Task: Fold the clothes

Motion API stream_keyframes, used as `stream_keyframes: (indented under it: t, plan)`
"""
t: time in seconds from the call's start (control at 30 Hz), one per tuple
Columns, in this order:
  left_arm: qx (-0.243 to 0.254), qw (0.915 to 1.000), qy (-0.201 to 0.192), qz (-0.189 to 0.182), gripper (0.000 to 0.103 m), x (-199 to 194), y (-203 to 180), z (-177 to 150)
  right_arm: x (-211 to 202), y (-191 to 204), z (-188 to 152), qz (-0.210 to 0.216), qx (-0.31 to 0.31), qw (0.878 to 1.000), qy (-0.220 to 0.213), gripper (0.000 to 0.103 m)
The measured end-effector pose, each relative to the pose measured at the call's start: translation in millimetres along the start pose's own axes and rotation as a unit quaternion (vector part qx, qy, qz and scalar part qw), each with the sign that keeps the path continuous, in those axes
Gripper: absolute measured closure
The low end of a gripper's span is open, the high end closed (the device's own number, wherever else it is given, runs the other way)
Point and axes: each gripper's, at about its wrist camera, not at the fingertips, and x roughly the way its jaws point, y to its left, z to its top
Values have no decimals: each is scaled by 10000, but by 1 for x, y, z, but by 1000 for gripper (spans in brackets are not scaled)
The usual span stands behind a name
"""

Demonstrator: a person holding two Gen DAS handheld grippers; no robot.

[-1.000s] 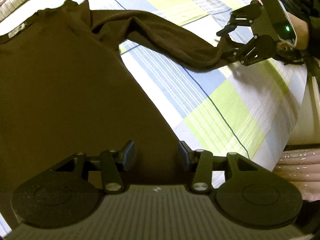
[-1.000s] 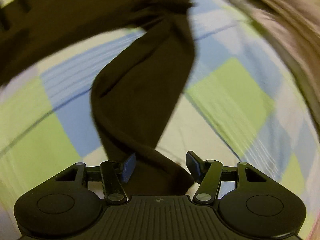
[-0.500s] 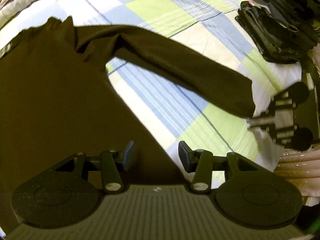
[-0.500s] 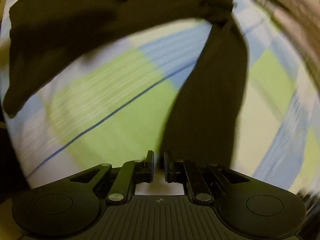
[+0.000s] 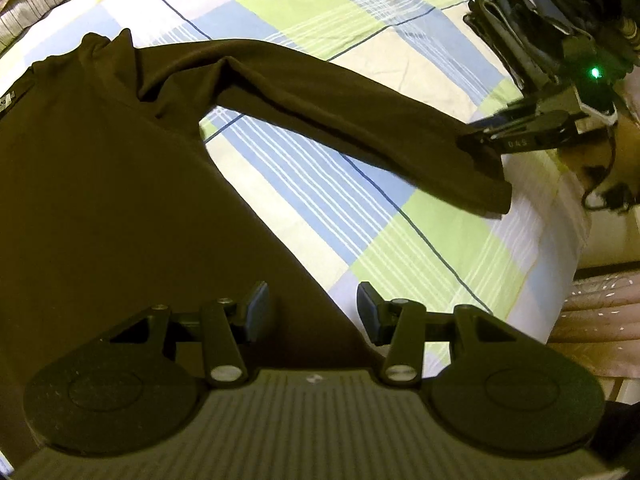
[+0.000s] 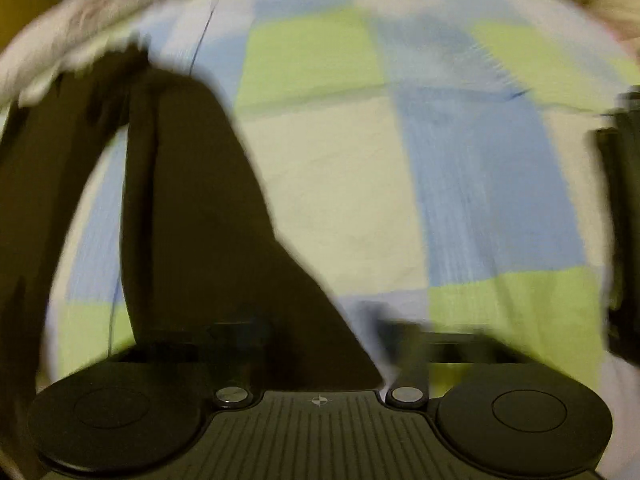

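A dark brown long-sleeved shirt (image 5: 100, 200) lies flat on the checked bedsheet (image 5: 360, 208). Its sleeve (image 5: 340, 120) stretches out to the right. My left gripper (image 5: 310, 304) is open just above the shirt's lower side edge, holding nothing. My right gripper (image 5: 476, 140) is at the sleeve's cuff (image 5: 484, 184). In the blurred right wrist view the sleeve (image 6: 208, 240) runs back between the fingers of the right gripper (image 6: 320, 320). Its jaws are opening and stand apart around the cloth.
A stack of dark folded clothes (image 5: 516, 28) sits at the far right of the bed, also a dark blur (image 6: 624, 220) in the right wrist view. The bed's edge (image 5: 568, 240) drops off at the right. A striped blanket (image 5: 40, 4) lies at the top left.
My right gripper let go of the sleeve end, swung off to the right with its jaws closed, rolled, and came back to the cuff. The sleeve now lies straighter. The left gripper stayed put.
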Motion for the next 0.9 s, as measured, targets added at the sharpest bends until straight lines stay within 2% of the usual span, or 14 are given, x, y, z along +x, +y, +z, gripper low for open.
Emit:
stream_keyframes:
  t: [0.03,0.1,0.17,0.27,0.33,0.4,0.43,0.5,0.53,0.63,0.7,0.8,0.9]
  plan:
    - [-21,10000,-27,-6,60,-1,0,0,-3,3,5,34,-240,9997,70,103]
    - [-62,10000,-59,-30,60,-1,1,2,-18,6,20,-120,-702,9974,83,103]
    - [-63,9999,-109,-39,60,-2,1,7,-43,4,40,-707,-1141,9907,-200,103]
    - [-73,9997,-218,-67,60,-4,-1,14,-74,-12,77,-1784,-1534,9698,-639,103]
    - [-82,9995,-290,-88,60,-6,-1,19,-84,-27,98,-2513,-1607,9507,-852,103]
    - [-90,9994,-311,-103,60,-7,0,19,-80,-42,114,-3154,-1652,9302,-889,102]
    - [-97,9994,-304,-104,60,-7,0,18,-75,-47,119,-3276,-1657,9263,-843,97]
    - [-139,9995,-263,-76,60,-7,3,14,-67,-47,126,-3278,-1581,9274,-865,36]
    - [-172,9996,-237,-52,60,-6,5,12,-64,-44,127,-3223,-1554,9292,-921,31]
    - [-314,9994,-165,57,60,-8,11,1,-54,-24,127,-2668,-1319,9498,-966,31]
    - [-418,9989,-152,165,60,-12,17,-7,-45,-5,115,-2099,-1038,9685,-852,31]
    - [-643,9969,-192,419,60,-24,31,-19,-22,23,87,-1180,-594,9906,-363,31]
    - [-917,9933,-248,658,59,-41,49,-37,1,44,58,-642,-83,9976,257,31]
